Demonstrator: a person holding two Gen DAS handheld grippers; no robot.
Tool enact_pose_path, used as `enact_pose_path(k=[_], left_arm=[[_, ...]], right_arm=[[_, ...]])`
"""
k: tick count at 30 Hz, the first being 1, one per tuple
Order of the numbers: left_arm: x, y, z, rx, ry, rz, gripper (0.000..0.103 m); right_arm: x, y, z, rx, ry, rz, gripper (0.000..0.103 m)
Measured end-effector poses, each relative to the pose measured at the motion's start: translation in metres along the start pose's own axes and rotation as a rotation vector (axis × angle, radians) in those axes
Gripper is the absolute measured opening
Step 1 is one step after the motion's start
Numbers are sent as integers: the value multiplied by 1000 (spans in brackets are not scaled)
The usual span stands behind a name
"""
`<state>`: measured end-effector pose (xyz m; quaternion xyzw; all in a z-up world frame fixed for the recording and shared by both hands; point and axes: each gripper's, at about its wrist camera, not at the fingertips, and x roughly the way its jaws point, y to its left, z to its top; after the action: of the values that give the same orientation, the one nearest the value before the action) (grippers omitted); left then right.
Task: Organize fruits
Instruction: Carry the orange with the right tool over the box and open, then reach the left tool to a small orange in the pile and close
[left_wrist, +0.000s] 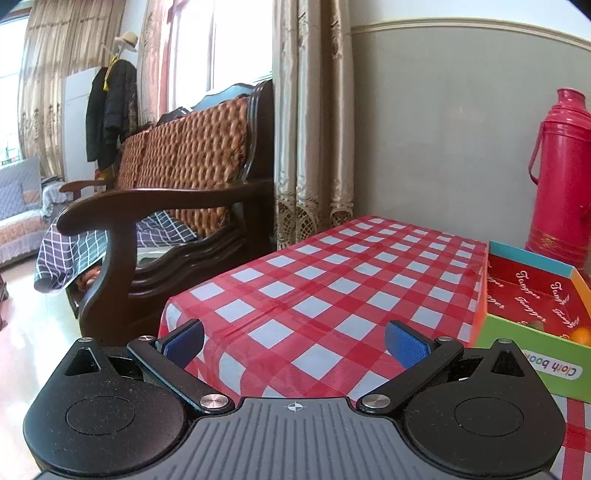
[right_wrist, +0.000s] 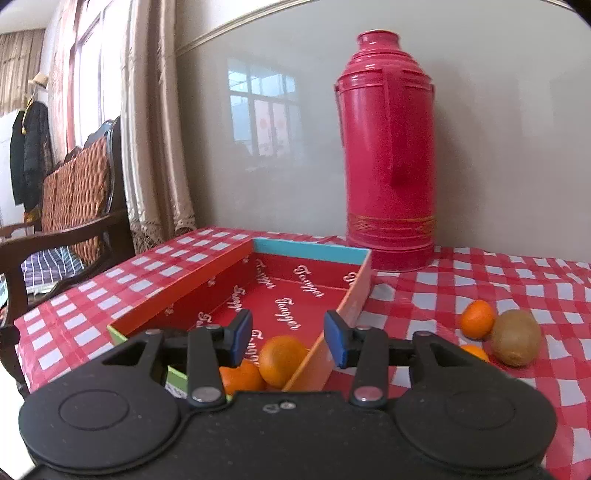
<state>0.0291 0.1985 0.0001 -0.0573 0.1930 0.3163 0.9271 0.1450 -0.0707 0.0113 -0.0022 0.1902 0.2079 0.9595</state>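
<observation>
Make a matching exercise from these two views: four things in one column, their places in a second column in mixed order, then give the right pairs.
Things:
1. kiwi
2. thermos
3. box
4. left gripper

Places:
A. standing upright at the wall, behind the box
B. open, above the checked cloth, holding nothing
C. on the cloth, right of the box, beside a small orange
D. on the table, with oranges inside at its near end

Pairs: 1-C, 2-A, 3-D, 4-B
</observation>
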Motion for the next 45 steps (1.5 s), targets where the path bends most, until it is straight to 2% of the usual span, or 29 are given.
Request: enact_pose_path(k=[3,5,9,11,15,20,27,31,38,43,45], left_arm=[[-3,-6,0,13,-6,-13,103],[-6,-11,1,19,-8,-26,103],[-11,-23,1,39,-14,-55,103],[-15,-31,1,53,-21,-71,103],[-23,-48,1,76,-31,-112,103],[-39,-79,-3,130,-63,-177,103],[-68,-124,-12,228,-125,-302,103],[-81,-151,-18,285,-132,-381,103],[-105,-195,-36,406,-157,-513,103],[-119,-223,-47,496,-144,-595,103],[-122,-234,-49,514,-130,-606,103]], right_arm=[[-8,-9,0,13,-21,-30,43],[-14,-15,0,28,-43,-60,63],[-25,-31,0,56,-64,-107,72],[-29,-39,-1,75,-67,-135,83],[-40,-57,-5,105,-86,-214,97],[-54,-86,-13,124,-92,-361,97],[-83,-137,-27,237,-111,-592,97],[-96,-157,-35,288,-114,-672,97],[-118,-177,-44,328,-121,-711,97],[-135,-187,-50,347,-138,-712,97],[-137,-191,-51,345,-137,-725,97]])
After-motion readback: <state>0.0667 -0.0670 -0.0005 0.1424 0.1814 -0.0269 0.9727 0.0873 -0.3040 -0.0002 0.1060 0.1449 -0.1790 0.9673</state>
